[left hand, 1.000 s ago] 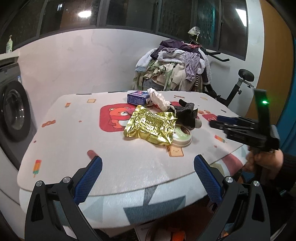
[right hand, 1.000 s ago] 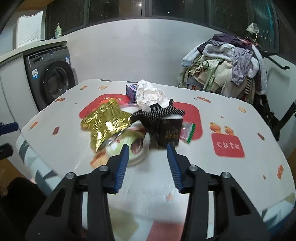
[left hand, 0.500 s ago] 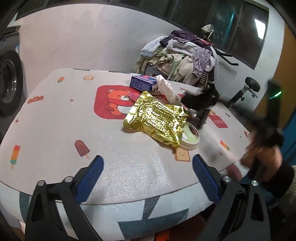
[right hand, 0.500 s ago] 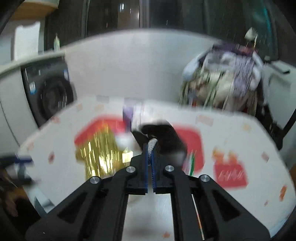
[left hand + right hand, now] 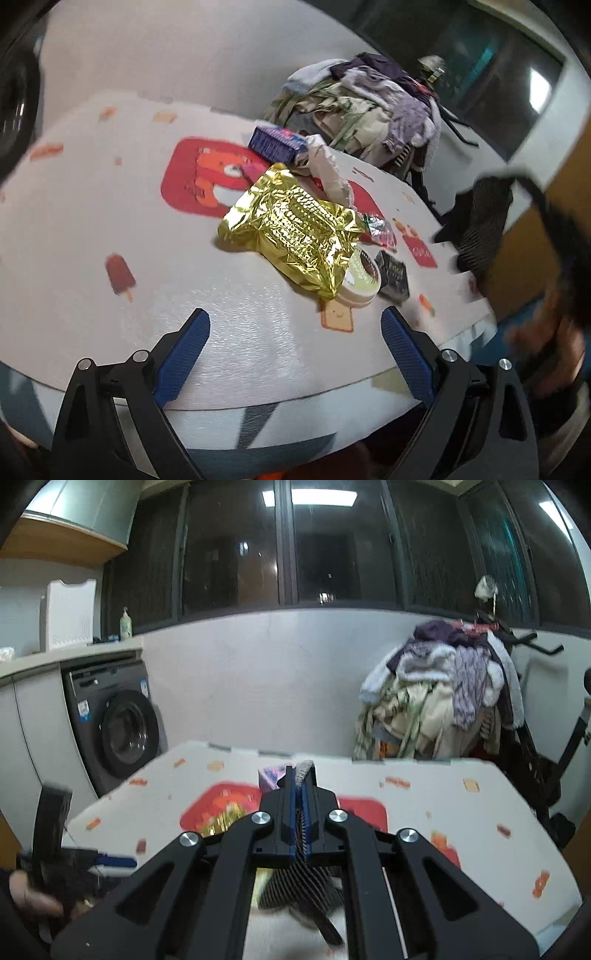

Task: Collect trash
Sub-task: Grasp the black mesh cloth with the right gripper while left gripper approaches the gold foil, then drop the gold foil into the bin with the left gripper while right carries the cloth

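A crumpled gold foil bag (image 5: 295, 229) lies mid-table, partly covering a round tub (image 5: 360, 280). Around it are a small black packet (image 5: 395, 275), a red-green wrapper (image 5: 380, 230), white crumpled paper (image 5: 328, 173) and a blue box (image 5: 277, 144). My left gripper (image 5: 293, 317) hovers open over the table's near edge, nothing between its fingers. My right gripper (image 5: 300, 775) is shut on a black-and-white striped cloth (image 5: 299, 886), which hangs below the jaws above the table. From the left wrist view that cloth (image 5: 480, 221) dangles in the air at the right.
The table (image 5: 110, 206) has a cartoon-print cover with a red bear patch. Behind it a heap of clothes (image 5: 436, 694) hangs over an exercise bike (image 5: 554, 760). A washing machine (image 5: 118, 731) stands at the left under a counter. A hand (image 5: 29, 897) holds the left gripper.
The right gripper went from open around the striped cloth to shut on it and rose, lifting the cloth off the table. The left gripper moved closer over the table edge and rolled.
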A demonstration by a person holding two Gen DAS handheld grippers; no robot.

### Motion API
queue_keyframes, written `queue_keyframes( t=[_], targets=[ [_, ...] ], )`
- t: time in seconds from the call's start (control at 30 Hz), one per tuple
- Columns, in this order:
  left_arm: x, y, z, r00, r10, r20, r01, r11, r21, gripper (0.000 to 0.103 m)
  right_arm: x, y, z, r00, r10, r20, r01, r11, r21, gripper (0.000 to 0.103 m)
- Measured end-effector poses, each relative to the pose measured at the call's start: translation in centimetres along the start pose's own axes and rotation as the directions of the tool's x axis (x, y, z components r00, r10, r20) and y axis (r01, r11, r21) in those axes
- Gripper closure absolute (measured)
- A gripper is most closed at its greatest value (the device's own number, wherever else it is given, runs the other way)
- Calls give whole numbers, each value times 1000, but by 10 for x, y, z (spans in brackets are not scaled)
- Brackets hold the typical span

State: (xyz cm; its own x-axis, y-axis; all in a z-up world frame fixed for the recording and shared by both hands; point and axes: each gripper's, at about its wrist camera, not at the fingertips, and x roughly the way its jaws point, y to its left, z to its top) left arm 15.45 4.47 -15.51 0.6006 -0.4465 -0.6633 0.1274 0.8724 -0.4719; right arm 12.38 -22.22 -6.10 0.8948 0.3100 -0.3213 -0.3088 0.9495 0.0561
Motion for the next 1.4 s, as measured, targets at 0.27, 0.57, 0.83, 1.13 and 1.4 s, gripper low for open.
queue_keyframes(
  t=[0.27, 0.57, 0.83, 1.13, 1.4],
  targets=[
    [40, 23, 29, 986, -164, -30, 130, 868, -479, 18, -4, -23, -36, 997, -39, -64, 44, 996, 83, 96],
    [84, 21, 55, 995, -3, -96, -55, 797, -602, 6, -16, -56, -43, 995, -84, -54, 91, 987, 131, 96],
    [112, -16, 75, 971, 205, -126, -239, 882, -406, 6, -13, -72, -51, 993, -96, -68, 107, 980, 171, 96],
    [116, -32, 66, 956, 278, -88, -289, 944, -158, 42, -17, -78, -54, 993, -102, -64, 112, 979, 173, 96],
    [59, -45, 72, 975, 220, 19, -221, 975, 15, 52, -25, -64, -46, 995, -83, -58, 91, 984, 150, 96]
  ],
)
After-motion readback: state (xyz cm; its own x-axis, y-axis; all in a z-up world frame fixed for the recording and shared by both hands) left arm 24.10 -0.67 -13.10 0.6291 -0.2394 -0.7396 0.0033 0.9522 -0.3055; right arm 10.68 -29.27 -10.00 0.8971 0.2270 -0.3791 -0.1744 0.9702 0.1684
